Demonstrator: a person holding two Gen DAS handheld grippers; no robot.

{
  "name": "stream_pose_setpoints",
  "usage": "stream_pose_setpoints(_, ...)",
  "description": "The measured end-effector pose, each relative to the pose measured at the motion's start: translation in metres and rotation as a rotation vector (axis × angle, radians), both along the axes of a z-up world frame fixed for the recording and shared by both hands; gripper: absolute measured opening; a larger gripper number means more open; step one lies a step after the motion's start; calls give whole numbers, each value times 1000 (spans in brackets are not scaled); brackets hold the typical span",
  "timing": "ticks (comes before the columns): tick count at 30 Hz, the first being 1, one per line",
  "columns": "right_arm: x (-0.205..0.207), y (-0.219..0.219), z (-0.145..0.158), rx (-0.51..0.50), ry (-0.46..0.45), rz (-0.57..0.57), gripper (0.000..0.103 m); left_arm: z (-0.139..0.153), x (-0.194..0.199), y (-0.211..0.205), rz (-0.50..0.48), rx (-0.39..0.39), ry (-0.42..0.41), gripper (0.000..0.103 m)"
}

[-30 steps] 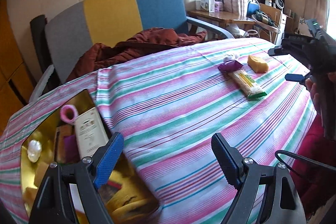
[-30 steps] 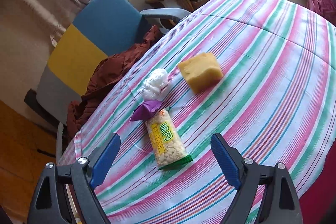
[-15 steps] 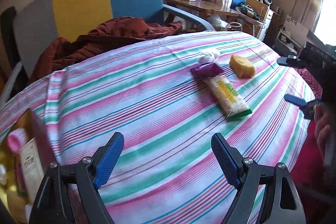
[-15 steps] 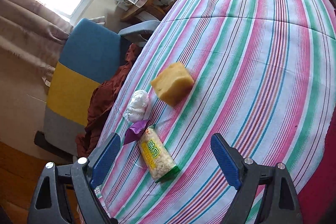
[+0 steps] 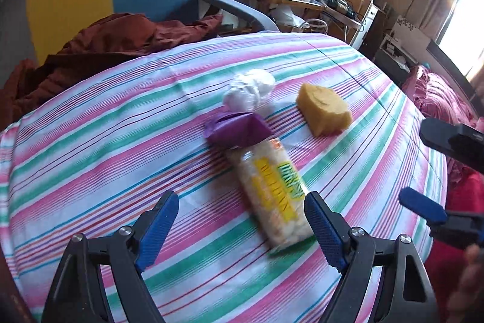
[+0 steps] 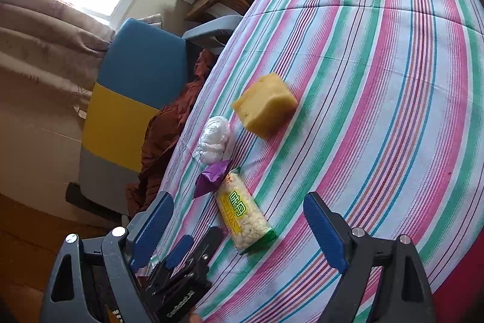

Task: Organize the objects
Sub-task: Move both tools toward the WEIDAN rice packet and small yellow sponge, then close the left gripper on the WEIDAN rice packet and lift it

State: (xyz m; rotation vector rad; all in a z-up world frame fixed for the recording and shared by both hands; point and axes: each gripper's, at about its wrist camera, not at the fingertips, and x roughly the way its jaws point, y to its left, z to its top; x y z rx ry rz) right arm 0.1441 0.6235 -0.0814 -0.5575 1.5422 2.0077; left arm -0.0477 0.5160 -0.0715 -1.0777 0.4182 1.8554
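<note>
I see the clear crinkly snack packet with yellow-green lettering lying low centre in my left view, on the striped cloth-covered table. It looks light, slippery and crushable, so I'd pinch it across its middle. My left gripper is wide open and empty with the packet's near end between its tips; my right gripper is equally open, holding nothing. Above sit a purple foil wrapper, a white plastic bundle and a soft yellow sponge block.

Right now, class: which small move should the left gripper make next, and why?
Probably ease the left gripper down and close on the snack packet. Its jaws are open and empty, with the packet's near end lying loose between them on the striped cloth.
</note>
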Motion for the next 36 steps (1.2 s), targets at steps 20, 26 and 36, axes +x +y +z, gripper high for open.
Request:
stream_pose_setpoints(20,-10,-3,-6,-14,-24,73,90,-31,18,-50,19,-2,106,49)
stream_pose_setpoints(26,-21,-8,-8,-1,-79,125,89,-31,27,-121,68,23,91,48)
stream_pose_setpoints(36,-43,-22,-11,58,-221,222,89,-34,33,-140,76,50,92,48)
